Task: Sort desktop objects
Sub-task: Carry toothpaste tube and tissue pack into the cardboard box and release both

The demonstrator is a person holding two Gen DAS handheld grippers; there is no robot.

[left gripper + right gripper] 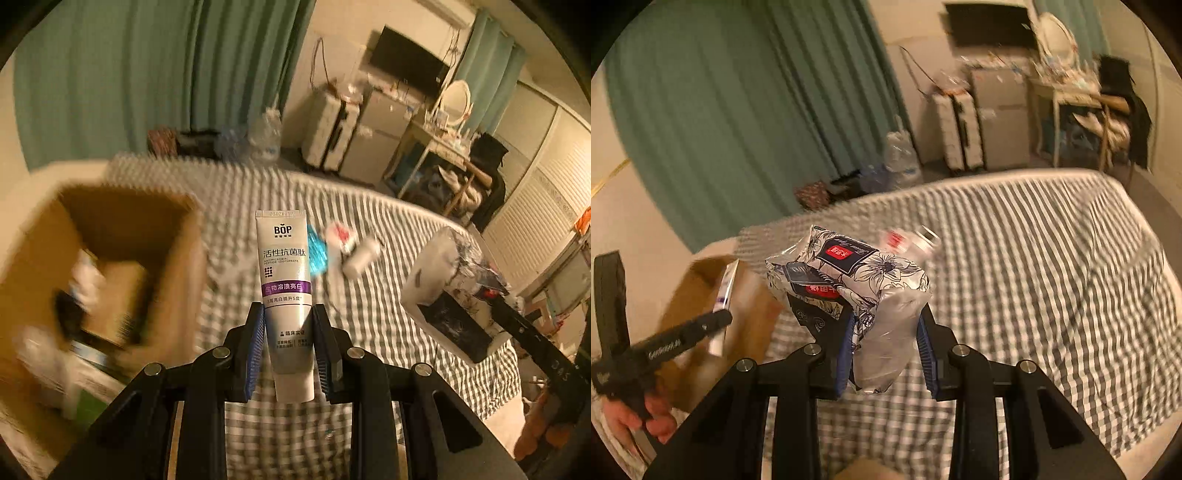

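Observation:
My left gripper (pixel 289 314) is shut on a white BOP toothpaste tube (pixel 286 280), held upright above the checked bed, just right of an open cardboard box (pixel 110 266) that holds several items. My right gripper (pixel 886 317) is shut on a floral-print tissue pack (pixel 849 273), held above the bed. The pack also shows in the left wrist view (pixel 450 280). The left gripper with the tube (pixel 724 291) shows in the right wrist view over the box (pixel 701 295). A blue packet (pixel 317 254) and small white and red items (pixel 351 247) lie on the bed.
The checked bedsheet (pixel 1052 277) covers the bed. Green curtains (pixel 720 110), water bottles (pixel 899 155), a suitcase (pixel 960 129) and a cluttered desk (pixel 1082 96) stand beyond the bed.

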